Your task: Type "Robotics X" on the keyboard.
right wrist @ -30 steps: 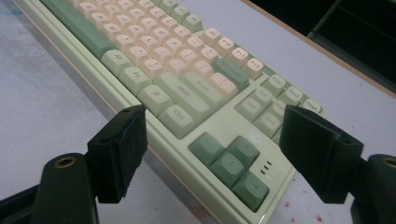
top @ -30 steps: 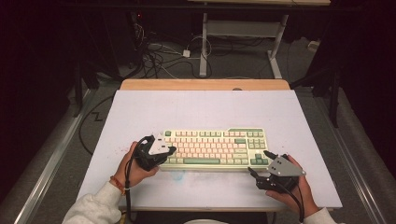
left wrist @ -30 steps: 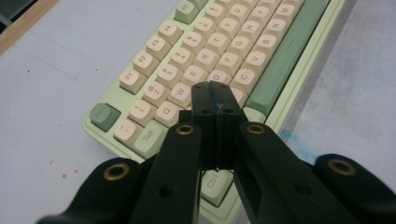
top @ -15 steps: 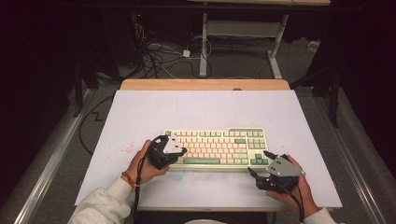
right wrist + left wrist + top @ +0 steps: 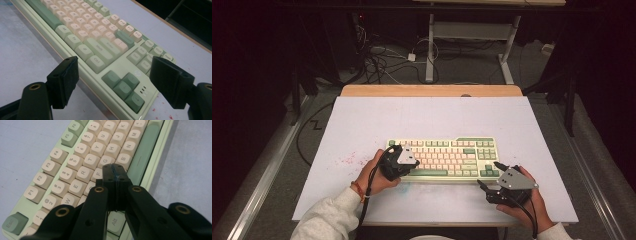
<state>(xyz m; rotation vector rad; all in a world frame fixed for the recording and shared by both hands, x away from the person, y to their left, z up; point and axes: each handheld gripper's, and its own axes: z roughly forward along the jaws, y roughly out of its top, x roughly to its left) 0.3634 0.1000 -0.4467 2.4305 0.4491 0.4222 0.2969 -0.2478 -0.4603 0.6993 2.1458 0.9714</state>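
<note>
Green keyboard (image 5: 447,156), one, two grippers

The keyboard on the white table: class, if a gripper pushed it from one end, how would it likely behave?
The keyboard looks like a rigid, flat slab, so it would probably slide or pivot rather than bend, roll or tip. On the smooth table it may skid easily. Its raised keycaps could press down under contact.

A: What's behind the bench (image 5: 362,120)?
B: A dark room, with tangled cables (image 5: 382,57) on grey floor (image 5: 532,65) and a white desk frame (image 5: 472,31).
A: Its surface?
B: Pale sheet, wooden far edge.
</note>
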